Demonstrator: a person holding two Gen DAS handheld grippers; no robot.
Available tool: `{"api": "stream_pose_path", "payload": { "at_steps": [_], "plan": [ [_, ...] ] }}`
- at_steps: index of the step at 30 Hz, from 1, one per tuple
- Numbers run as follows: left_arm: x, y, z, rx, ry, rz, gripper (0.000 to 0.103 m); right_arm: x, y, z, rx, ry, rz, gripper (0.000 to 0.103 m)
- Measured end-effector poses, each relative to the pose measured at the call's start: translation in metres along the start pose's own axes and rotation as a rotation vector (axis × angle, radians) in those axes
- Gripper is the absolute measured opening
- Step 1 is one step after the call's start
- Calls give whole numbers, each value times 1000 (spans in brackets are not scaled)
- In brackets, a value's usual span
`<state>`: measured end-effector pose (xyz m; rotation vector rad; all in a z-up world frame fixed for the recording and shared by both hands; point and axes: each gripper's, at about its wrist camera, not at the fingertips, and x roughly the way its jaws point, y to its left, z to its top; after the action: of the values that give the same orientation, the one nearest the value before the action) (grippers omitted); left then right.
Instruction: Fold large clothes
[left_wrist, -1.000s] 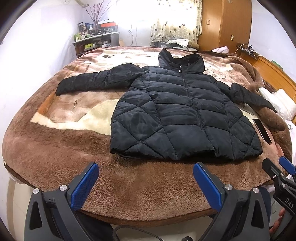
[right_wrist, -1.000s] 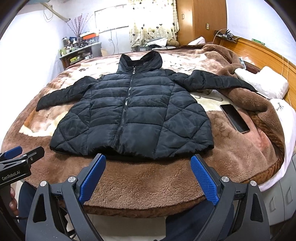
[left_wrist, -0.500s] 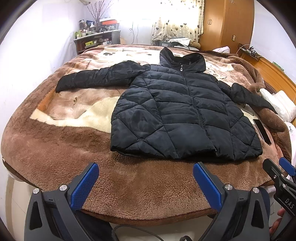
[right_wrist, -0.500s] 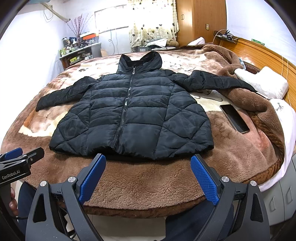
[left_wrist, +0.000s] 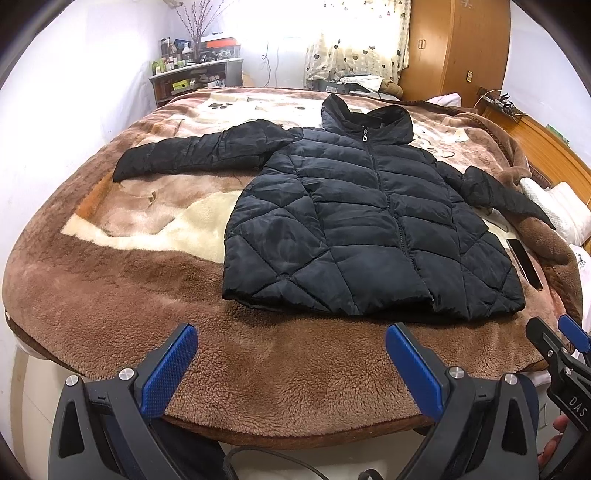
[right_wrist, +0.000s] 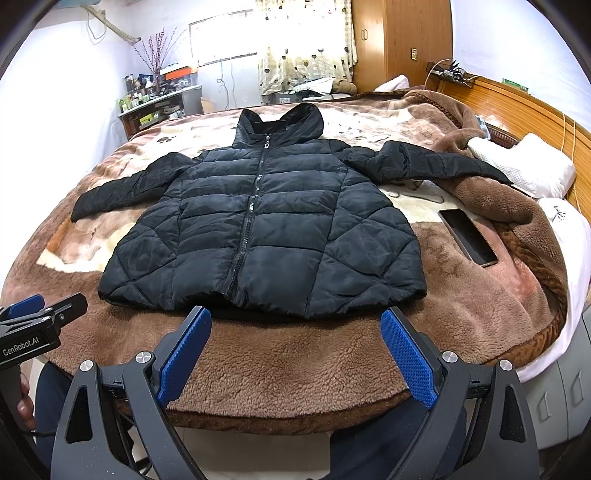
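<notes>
Left gripper (left_wrist: 291, 363) crept slightly closer; right gripper (right_wrist: 295, 345) hasn't budged, both spread wide and empty. Jacket (right_wrist: 266, 229) lies flat, zipped, on the blanket (right_wrist: 295, 369). Puffy fabric could slip if I pinch shallow, and that phone (right_wrist: 467, 236) might get dragged by the sleeve.

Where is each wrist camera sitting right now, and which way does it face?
Left wrist: at the bed's foot, left of centre, facing the black jacket; open left gripper below, right gripper at right edge.
Right wrist: same edge, further right, facing the jacket's hem; open right gripper below, left gripper and a hand at left edge.
Shared: jacket spread flat on the brown blanket, phone, pillow, window.
</notes>
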<state>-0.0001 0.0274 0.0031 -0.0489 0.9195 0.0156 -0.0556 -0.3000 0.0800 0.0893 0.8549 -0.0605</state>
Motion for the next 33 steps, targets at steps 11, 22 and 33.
{"api": "stream_pose_path", "payload": {
  "at_steps": [11,22,33],
  "plan": [
    [-1,-1,0,-1,0,7,103,0,-1,0,0,-1,1,93],
    [-3,-3,-1,2,-3,8,103,1,-1,0,-1,1,0,93],
    [12,29,27,-45,-21,-67,103,8,-5,15,8,-19,18,93]
  ]
}}
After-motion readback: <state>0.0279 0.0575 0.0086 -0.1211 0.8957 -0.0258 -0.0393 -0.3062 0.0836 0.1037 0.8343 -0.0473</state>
